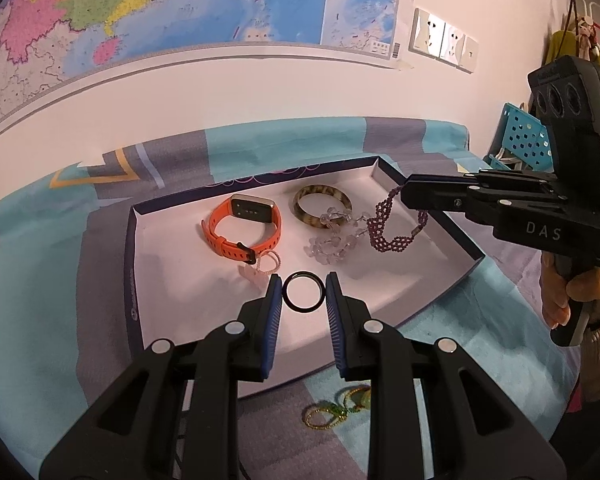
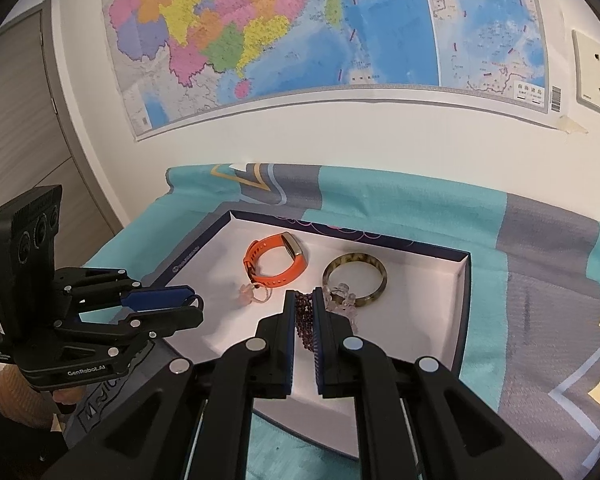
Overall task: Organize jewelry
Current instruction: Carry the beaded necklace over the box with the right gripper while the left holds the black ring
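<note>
— Over the near end of the tray (image 1: pixel 466 254), what has the left gripper (image 1: pixel 303 286) got?

— It pinches a thin black ring (image 1: pixel 303 293) between its blue pads (image 1: pixel 274 304), one pad on each side of the ring. The ring hangs above the white floor of the tray, just inside the near wall.

— And the right gripper (image 2: pixel 303 312)?

— Pressed together on a purple beaded bracelet (image 1: pixel 388 228). Its beads hang in a loop from the fingertips, over the right part of the tray, close to the right wall.

— Much room left in there?

— Some. An orange watch (image 1: pixel 242 226) lies towards the back on the left, a mottled bangle (image 1: pixel 322 210) beside it on the right, well apart from the far wall. A clear bead bracelet (image 1: pixel 334 244) touches the bangle's near edge, and a small pale ring (image 1: pixel 266 262) sits just beside the watch strap. The near left corner and the strip along the left wall are bare white.

— Anything outside the tray?

— A green and gold chain (image 1: pixel 336 410) lies on the striped cloth (image 1: pixel 40 300), just beyond the tray's near wall, below the left gripper. A map (image 2: pixel 300 40) hangs on the wall behind.
</note>
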`<state>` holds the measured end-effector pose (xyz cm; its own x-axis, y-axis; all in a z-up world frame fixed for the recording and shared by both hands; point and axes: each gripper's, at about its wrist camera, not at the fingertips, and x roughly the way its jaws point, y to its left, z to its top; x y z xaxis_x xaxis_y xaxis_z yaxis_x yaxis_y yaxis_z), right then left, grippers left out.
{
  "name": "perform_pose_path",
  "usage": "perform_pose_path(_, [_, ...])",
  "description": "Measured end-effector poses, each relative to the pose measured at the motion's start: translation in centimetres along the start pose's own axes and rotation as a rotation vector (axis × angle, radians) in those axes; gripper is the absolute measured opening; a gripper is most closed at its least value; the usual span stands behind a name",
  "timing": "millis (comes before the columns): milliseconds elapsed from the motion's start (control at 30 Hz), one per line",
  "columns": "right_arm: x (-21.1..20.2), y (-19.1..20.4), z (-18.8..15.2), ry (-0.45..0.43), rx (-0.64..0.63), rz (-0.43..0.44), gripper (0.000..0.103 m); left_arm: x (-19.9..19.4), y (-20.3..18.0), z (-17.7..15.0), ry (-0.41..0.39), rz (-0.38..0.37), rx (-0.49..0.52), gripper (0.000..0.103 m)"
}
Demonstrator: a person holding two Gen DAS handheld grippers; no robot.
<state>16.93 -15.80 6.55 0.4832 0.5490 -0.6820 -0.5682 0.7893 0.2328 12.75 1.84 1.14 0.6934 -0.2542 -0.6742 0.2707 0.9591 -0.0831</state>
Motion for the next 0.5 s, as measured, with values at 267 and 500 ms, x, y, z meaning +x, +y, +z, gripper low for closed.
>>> perform_pose_path(267, [1.2, -0.1, 0.1, 0.016, -0.003, -0.004, 0.007, 1.4, 0.3, 0.3, 0.023, 0.006, -0.012, 0.023])
perform_pose_path(500, [2.0, -0.2, 0.1, 0.025, -0.002, -0.002, 0.007, 2.3, 0.6, 0.4, 0.037, 0.015, -0.028, 0.023])
